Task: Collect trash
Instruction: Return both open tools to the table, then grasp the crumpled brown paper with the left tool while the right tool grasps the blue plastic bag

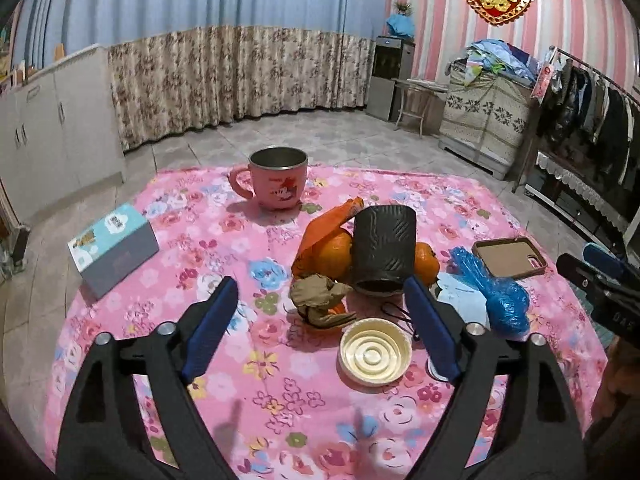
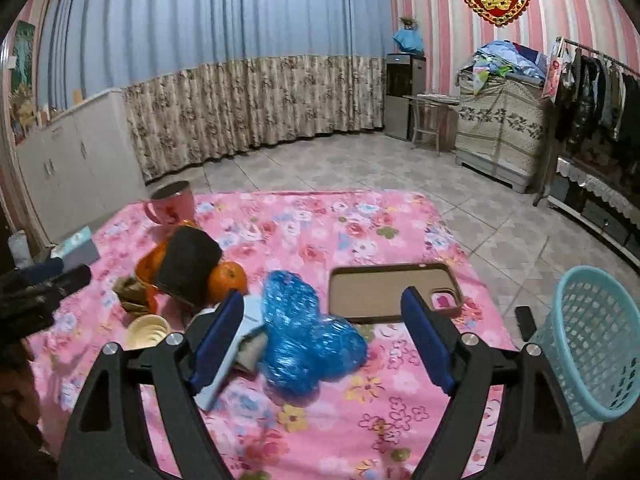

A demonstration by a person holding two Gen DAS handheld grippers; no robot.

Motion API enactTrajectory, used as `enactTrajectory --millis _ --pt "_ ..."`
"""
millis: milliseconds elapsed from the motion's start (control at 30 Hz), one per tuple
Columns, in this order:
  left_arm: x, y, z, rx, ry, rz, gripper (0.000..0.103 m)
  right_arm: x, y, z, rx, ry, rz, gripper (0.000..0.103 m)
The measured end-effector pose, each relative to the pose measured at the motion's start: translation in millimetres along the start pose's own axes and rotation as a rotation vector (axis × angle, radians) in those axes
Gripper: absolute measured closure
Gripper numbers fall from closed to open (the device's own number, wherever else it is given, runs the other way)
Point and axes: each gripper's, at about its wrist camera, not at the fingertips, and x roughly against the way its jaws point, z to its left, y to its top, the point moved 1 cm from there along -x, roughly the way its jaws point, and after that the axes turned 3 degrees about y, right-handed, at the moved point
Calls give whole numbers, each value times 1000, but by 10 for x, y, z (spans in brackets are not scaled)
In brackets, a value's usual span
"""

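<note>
Now my left gripper (image 1: pixel 320 304) stands spread and empty over the pink floral cloth (image 1: pixel 248 400), the crumpled brown paper (image 1: pixel 320 300) and the cream lid (image 1: pixel 375 351) lying between its fingers. My right gripper (image 2: pixel 324 320) is spread too, the blue plastic bag (image 2: pixel 304 344) between its fingers, untouched. A light-blue basket (image 2: pixel 596 344) stands near right.

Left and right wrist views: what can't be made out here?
- Dark cup, left view: hides most of one orange.
- Basket, right view: cut by the frame edge, contents unseen.
- White paper, right view: partly behind the gripper finger and blue bag.
</note>
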Motion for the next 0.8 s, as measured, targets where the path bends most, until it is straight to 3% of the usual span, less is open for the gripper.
enactTrajectory --millis 133,367,500,800 --pt "-27 -97 -81 -43 30 18 17 4 -45 2 -22 19 22 23" --pt "-90 -166 -83 -16 23 55 17 -153 -82 -3 0 23 77 23" --pt "-177 -189 -90 -18 36 78 17 -316 -154 61 34 20 137 23" --pt "-348 -258 -58 12 19 149 16 -757 -287 4 -26 26 282 24"
